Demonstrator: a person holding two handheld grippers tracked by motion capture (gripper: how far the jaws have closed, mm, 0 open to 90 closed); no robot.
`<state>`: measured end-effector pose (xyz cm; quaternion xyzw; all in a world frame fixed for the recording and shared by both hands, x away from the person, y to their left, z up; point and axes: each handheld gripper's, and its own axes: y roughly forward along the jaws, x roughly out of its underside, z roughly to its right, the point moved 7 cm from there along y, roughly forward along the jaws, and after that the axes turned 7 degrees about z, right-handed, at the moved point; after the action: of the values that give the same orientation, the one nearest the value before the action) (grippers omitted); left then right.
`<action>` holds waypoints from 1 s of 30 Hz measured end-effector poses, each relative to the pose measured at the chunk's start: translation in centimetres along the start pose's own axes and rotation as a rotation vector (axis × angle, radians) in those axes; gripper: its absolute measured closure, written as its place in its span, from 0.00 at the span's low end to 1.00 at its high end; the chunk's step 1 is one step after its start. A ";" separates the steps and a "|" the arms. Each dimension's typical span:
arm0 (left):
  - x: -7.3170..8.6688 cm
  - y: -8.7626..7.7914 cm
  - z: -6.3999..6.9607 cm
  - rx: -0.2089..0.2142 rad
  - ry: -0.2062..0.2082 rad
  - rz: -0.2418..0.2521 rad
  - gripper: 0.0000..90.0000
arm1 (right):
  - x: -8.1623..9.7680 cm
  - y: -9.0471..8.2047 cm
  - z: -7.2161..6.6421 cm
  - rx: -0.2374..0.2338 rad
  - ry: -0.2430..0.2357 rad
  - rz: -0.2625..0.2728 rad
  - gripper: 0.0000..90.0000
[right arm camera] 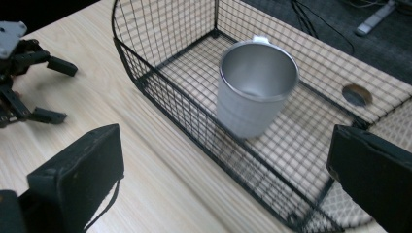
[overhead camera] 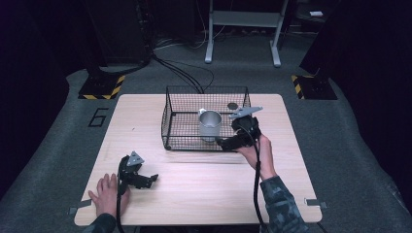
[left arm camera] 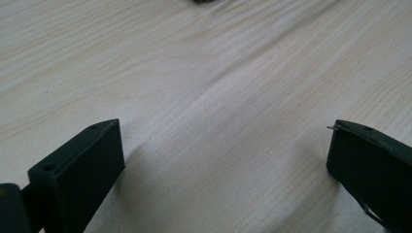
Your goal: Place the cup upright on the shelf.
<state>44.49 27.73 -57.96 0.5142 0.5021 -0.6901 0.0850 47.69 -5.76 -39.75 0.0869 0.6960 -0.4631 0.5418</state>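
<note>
Standing upright in wire basket [right arm camera: 160, 92], metal cup [right arm camera: 255, 92] just beyond R gripper's [right arm camera: 226, 170] spread fingers; L gripper [left arm camera: 226, 170] fingers also spread.

one wire basket [overhead camera: 171, 112], one metal cup [overhead camera: 210, 124]

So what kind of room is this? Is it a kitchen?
Probably not a kitchen; it looks like a lab or test room. The wooden table stands on grey carpet with cables trailing across it, yellow-and-black tape marks the floor, and each hand holds a gripper instead of ordinary tools.
</note>
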 end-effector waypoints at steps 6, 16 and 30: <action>0.0 0.0 0.0 0.000 -0.002 0.001 0.00 | 3.5 -2.5 0.8 0.032 0.015 0.007 0.02; 0.0 0.0 0.1 -0.002 -0.009 0.003 0.00 | 11.1 -4.7 2.5 0.101 0.081 -0.043 0.02; 0.0 0.0 0.1 -0.003 -0.010 0.001 0.00 | 23.2 -5.1 5.7 0.215 0.300 -0.067 0.00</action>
<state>44.43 27.69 -57.98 0.5108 0.5026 -0.6919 0.0885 39.07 -21.64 -56.24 0.1889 0.7181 -0.5344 0.4039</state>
